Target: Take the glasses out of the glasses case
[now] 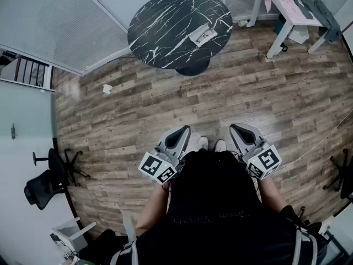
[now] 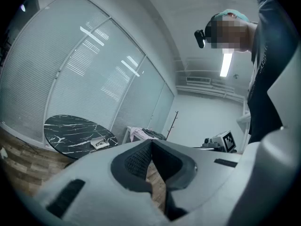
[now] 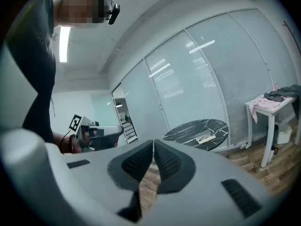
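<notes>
Currently the left gripper (image 1: 183,130) and right gripper (image 1: 235,127) have their jaws pressed together on nothing, held low above the person's shoes (image 1: 211,144). The glasses case (image 1: 203,35) lies on the round black marble table (image 1: 160,29), well apart across the wood floor (image 1: 231,87). A white side table (image 1: 291,10) with clothes stands at right.

The person (image 1: 220,225) wears a black top (image 1: 209,186), white shoes (image 1: 203,143) and grey shoulder straps (image 1: 130,236).

Glasses case (image 1: 203,35): on the round table (image 1: 165,21), well ahead of me.
Side table (image 1: 279,40): right of that, clothes (image 1: 311,1) on top.
Chair (image 1: 41,186): at my left.
</notes>
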